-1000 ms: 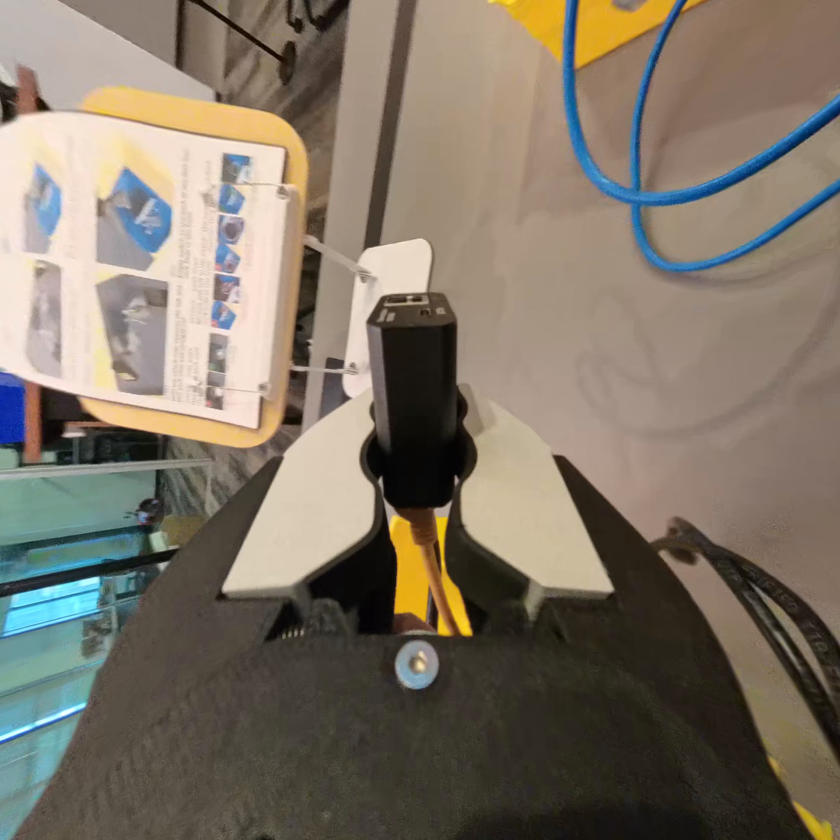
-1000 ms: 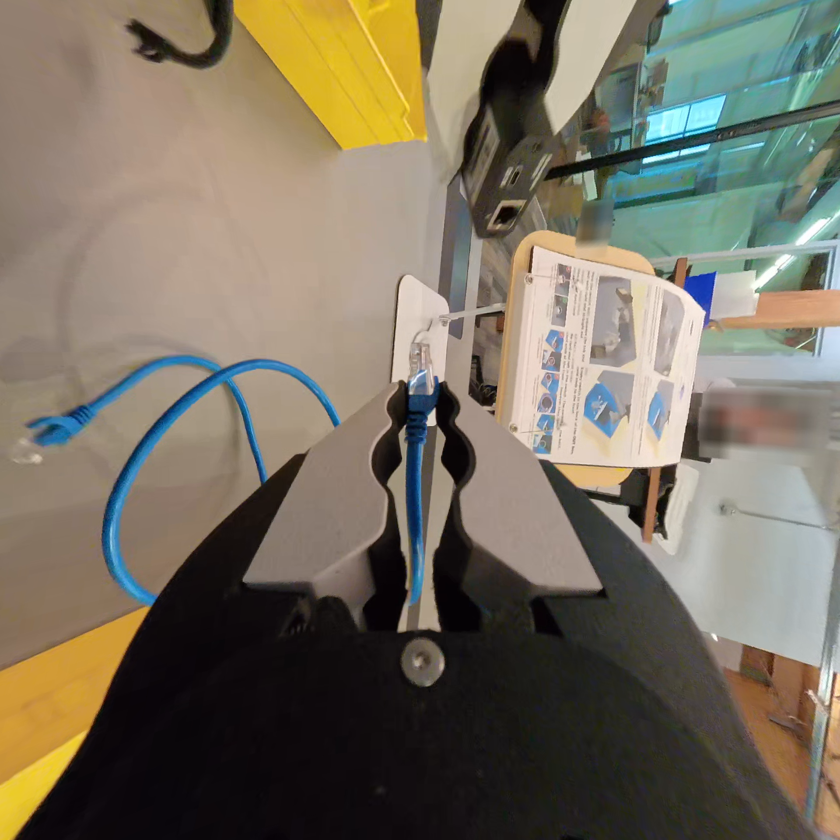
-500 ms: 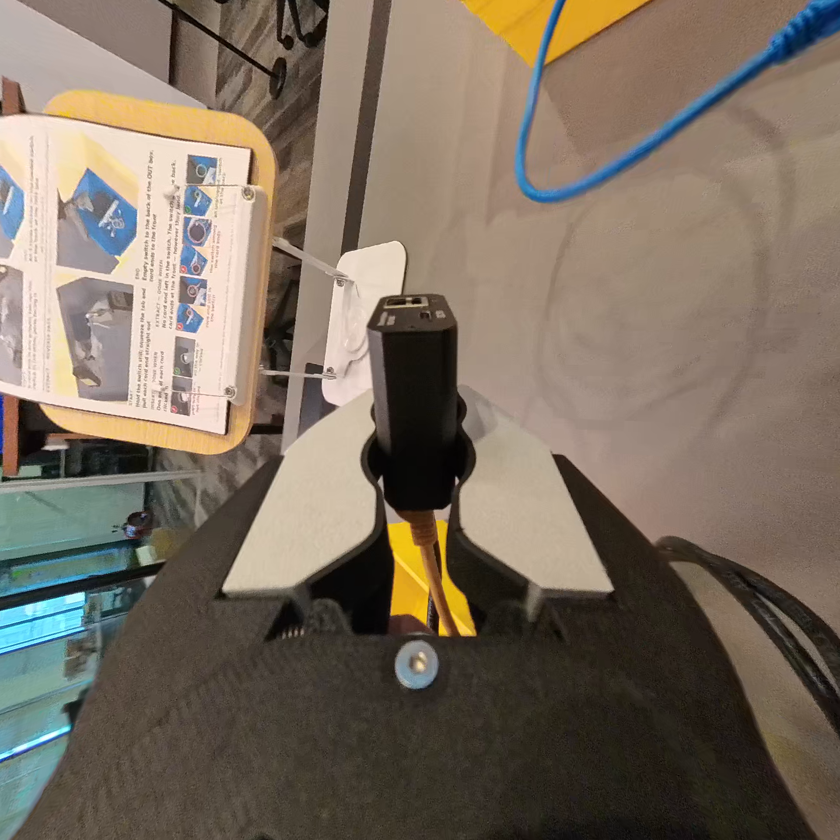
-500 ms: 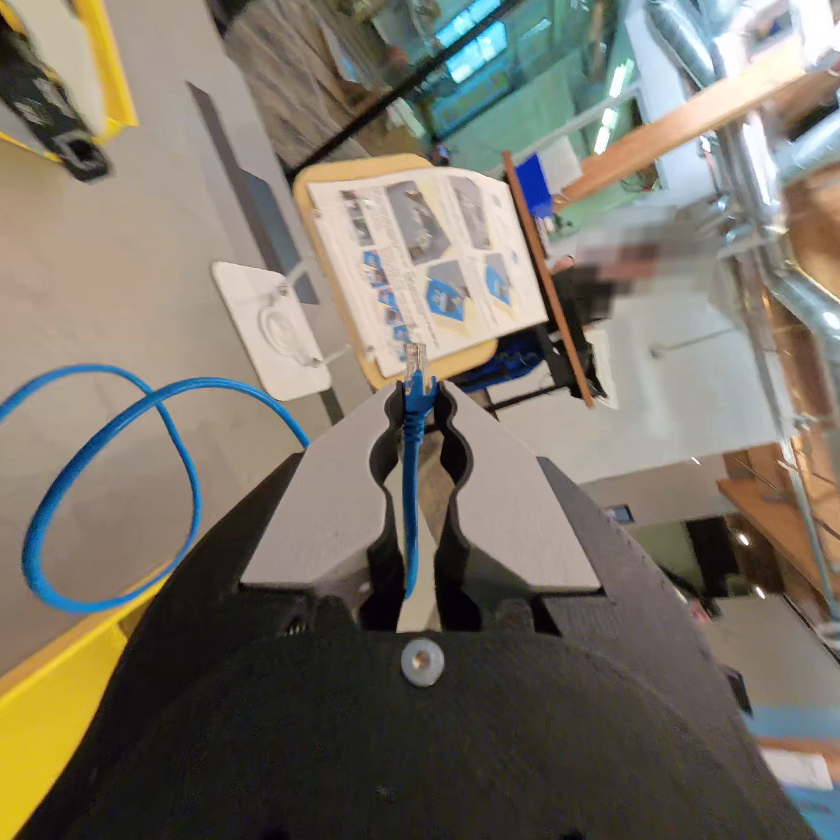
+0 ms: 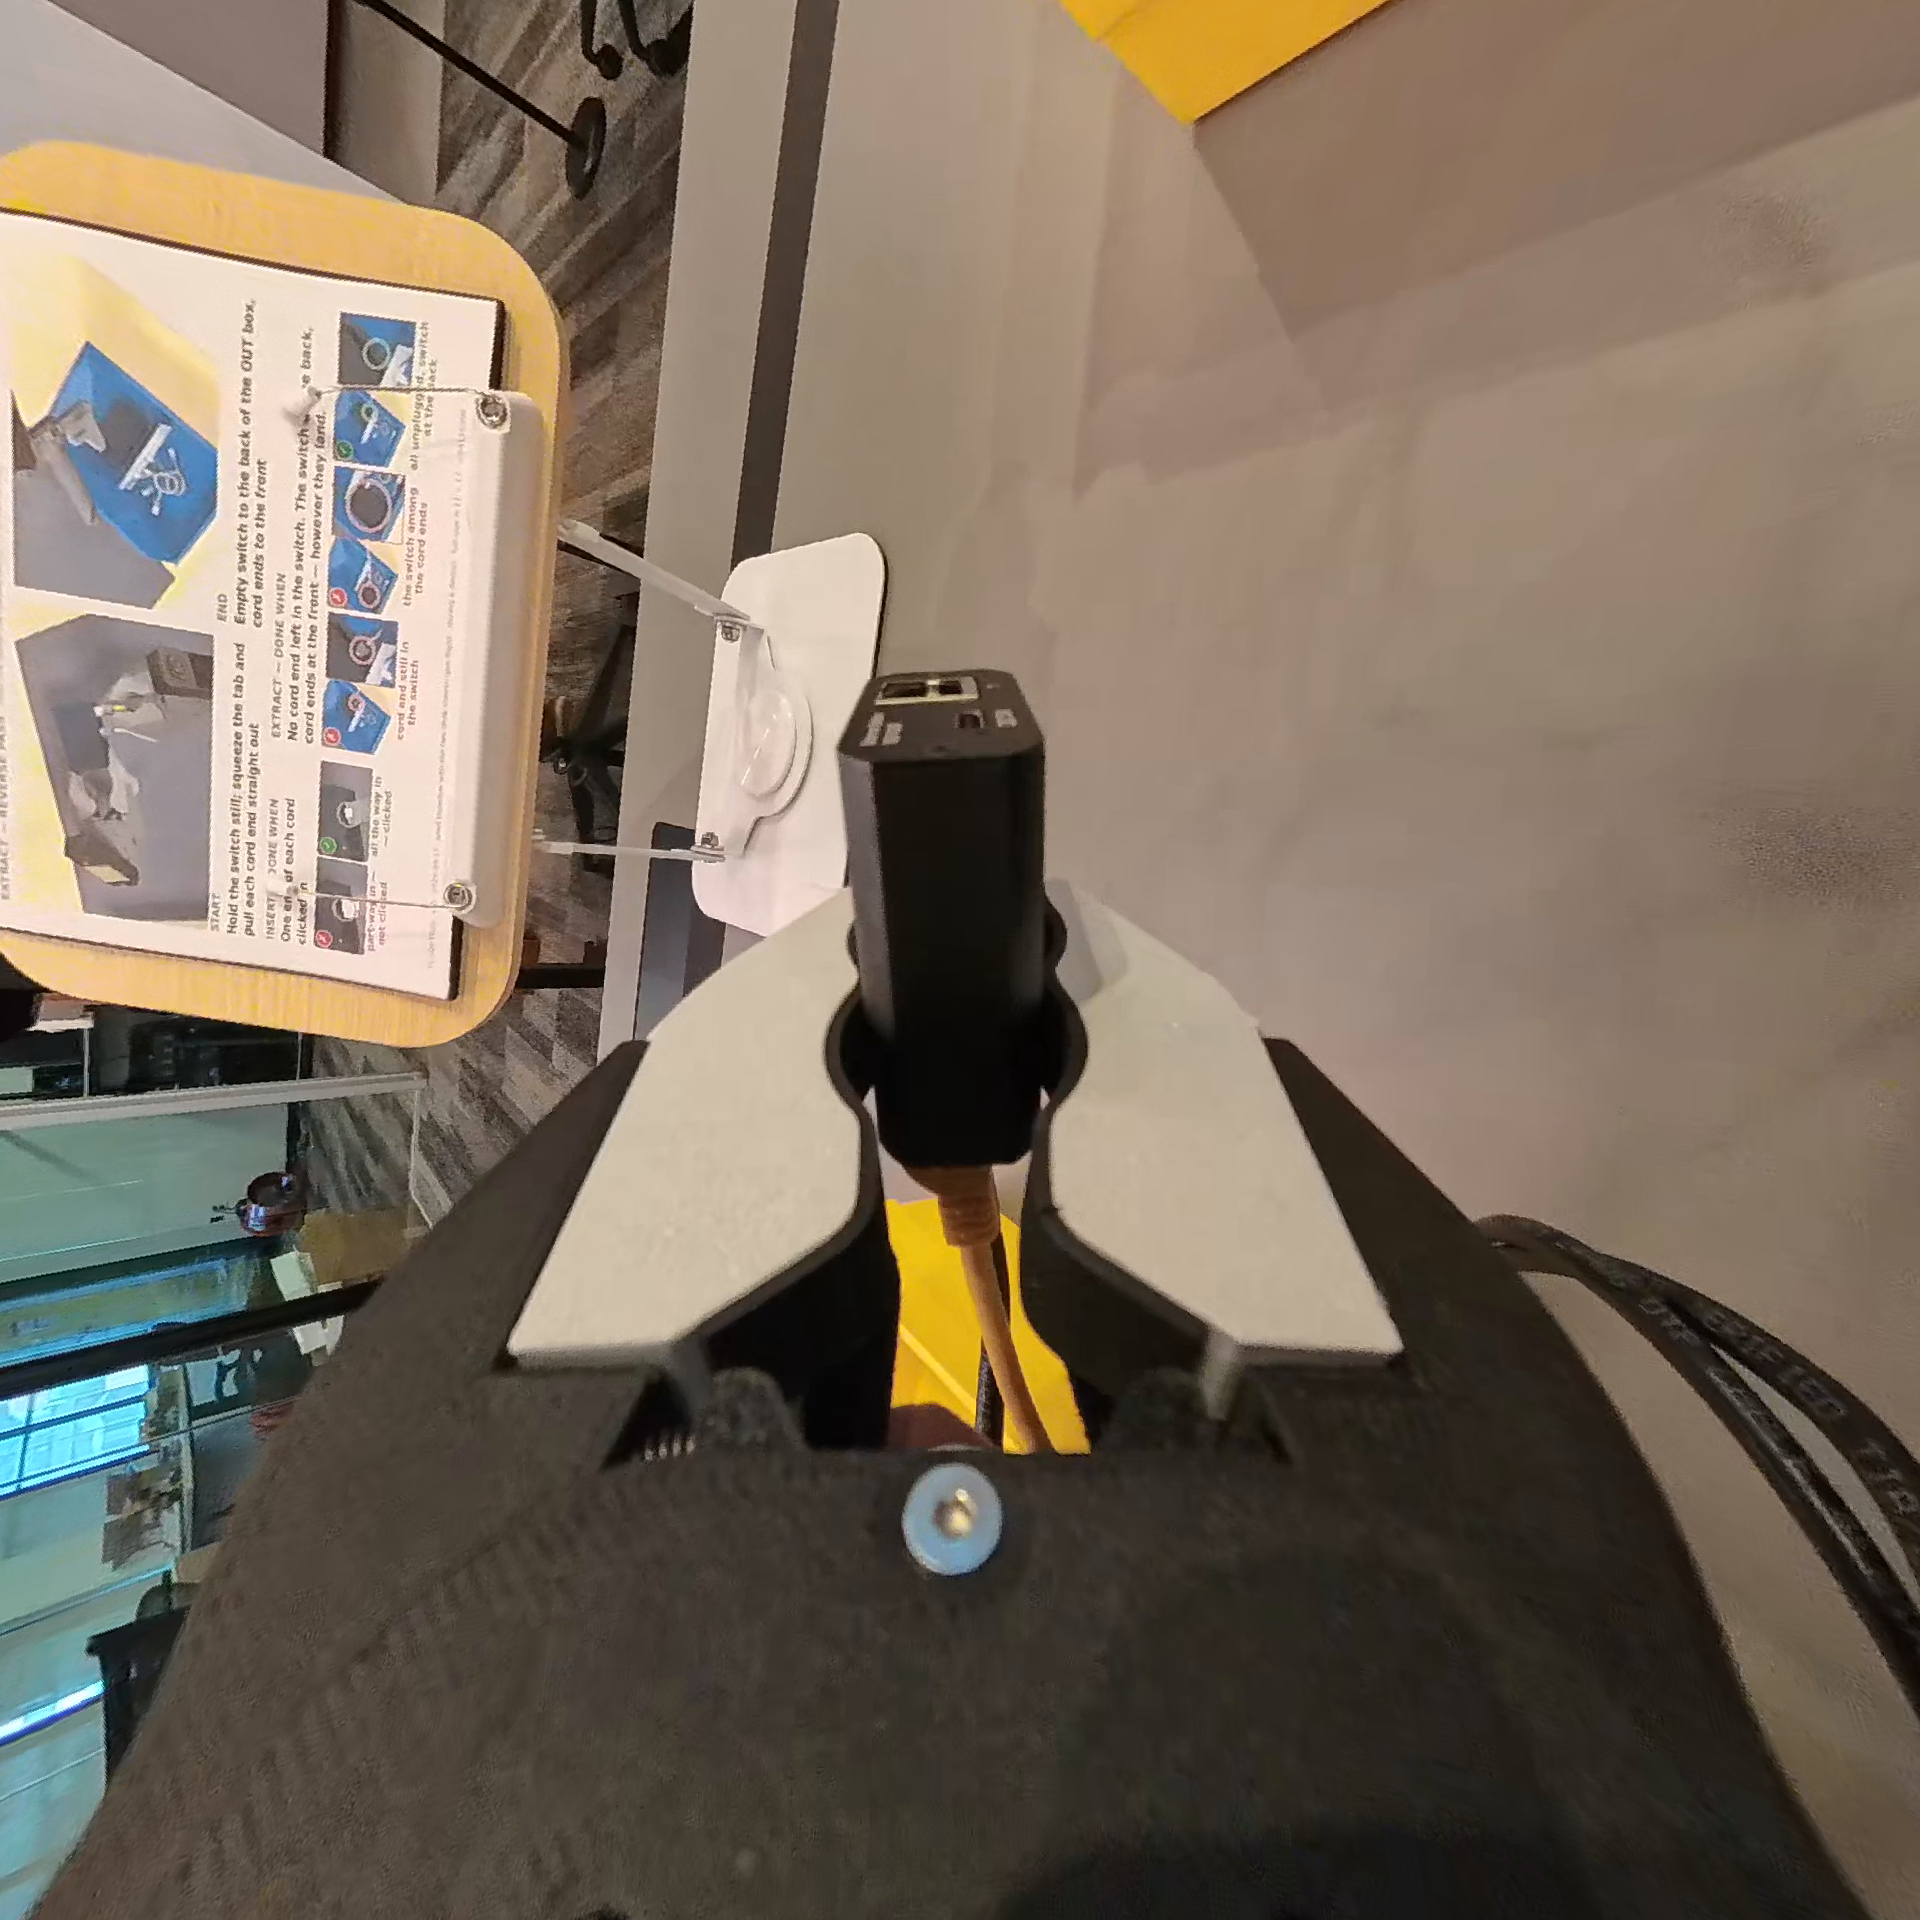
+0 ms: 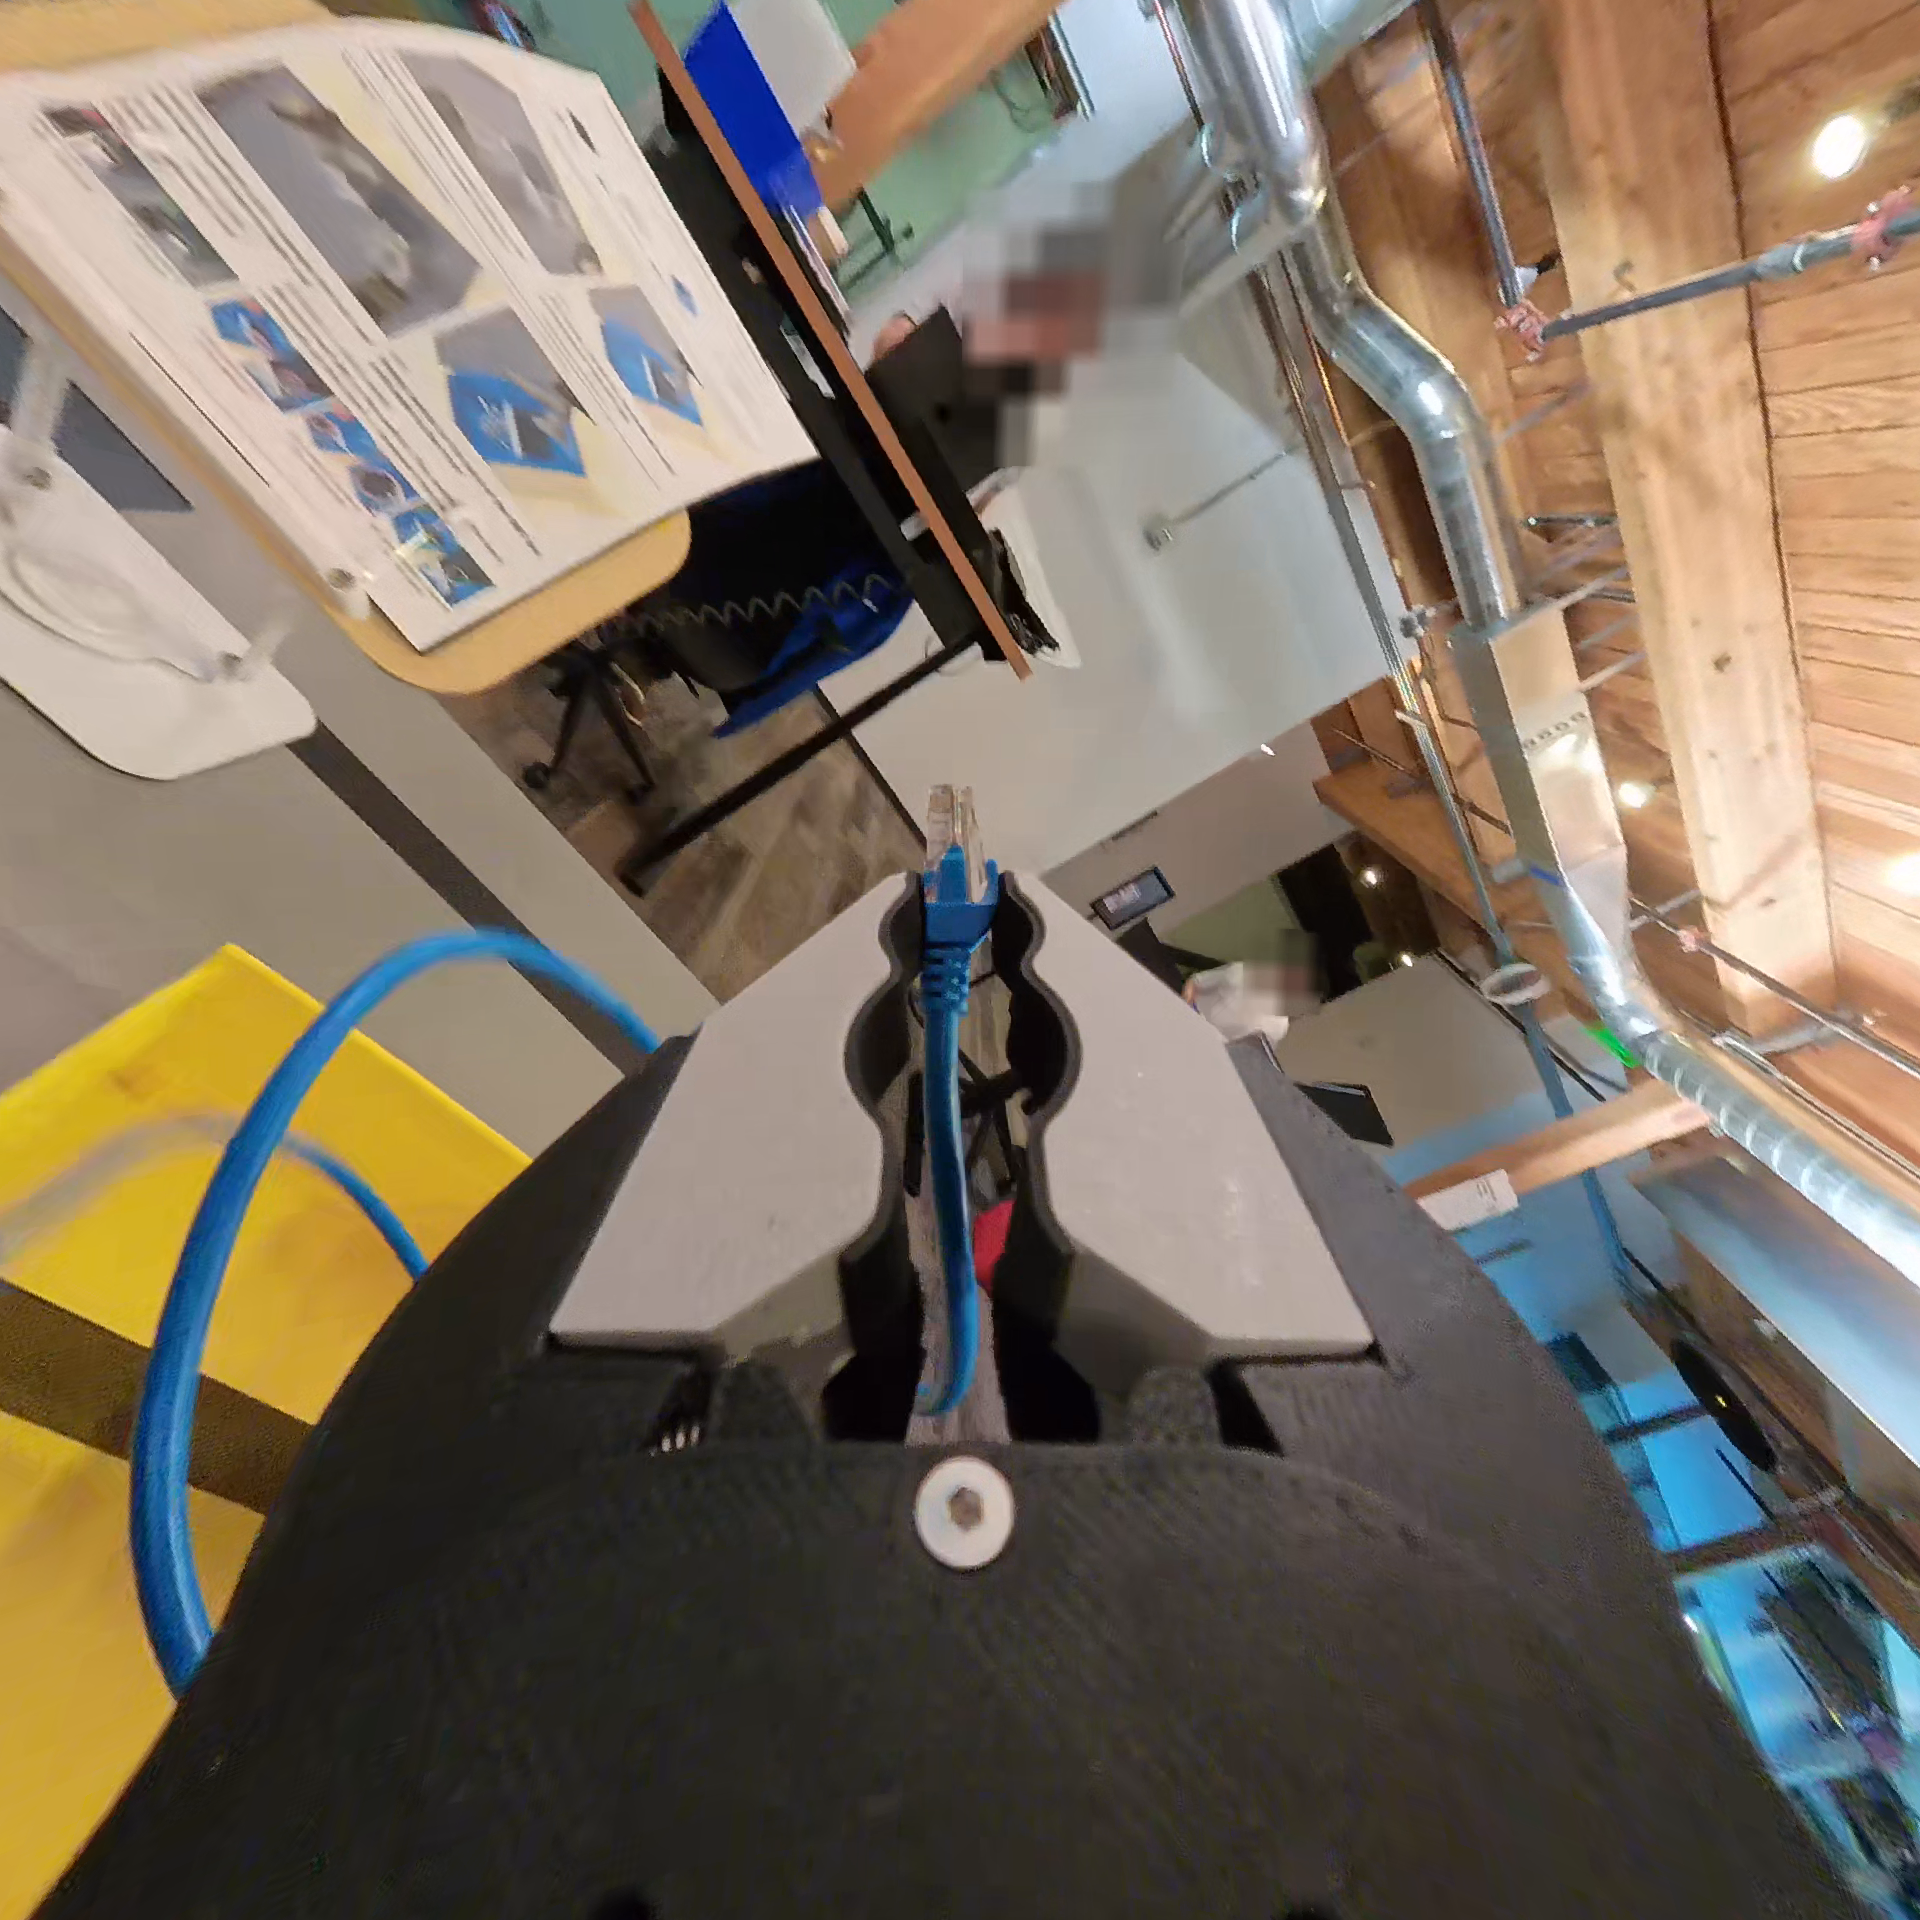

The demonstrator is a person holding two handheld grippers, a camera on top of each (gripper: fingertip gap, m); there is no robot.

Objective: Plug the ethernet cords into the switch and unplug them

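Observation:
My left gripper (image 5: 956, 966) is shut on a black switch (image 5: 951, 894) and holds it above the grey table, its port end (image 5: 930, 691) pointing away from me. An orange cord (image 5: 987, 1299) is plugged into its near end, with a black cord beside it. My right gripper (image 6: 961, 914) is shut on the blue ethernet cord (image 6: 951, 1091) just behind its clear plug (image 6: 951, 821), which sticks out past the fingertips. The blue cord loops to the left (image 6: 239, 1195). The switch does not show in the right wrist view.
An instruction sheet on a wooden board (image 5: 260, 644) stands on a white base (image 5: 800, 727) at the table's far edge. A black cable (image 5: 1714, 1382) runs at right. A yellow bin (image 6: 156, 1195) lies under the blue loop. A yellow corner (image 5: 1226, 52) shows at top. The gap from one gripper's tips to the other's is roughly 45 cm.
My right gripper has swung up and away from the table with the blue cord, now facing the room and ceiling. The blue cord has left the left wrist view. The switch stays gripped.

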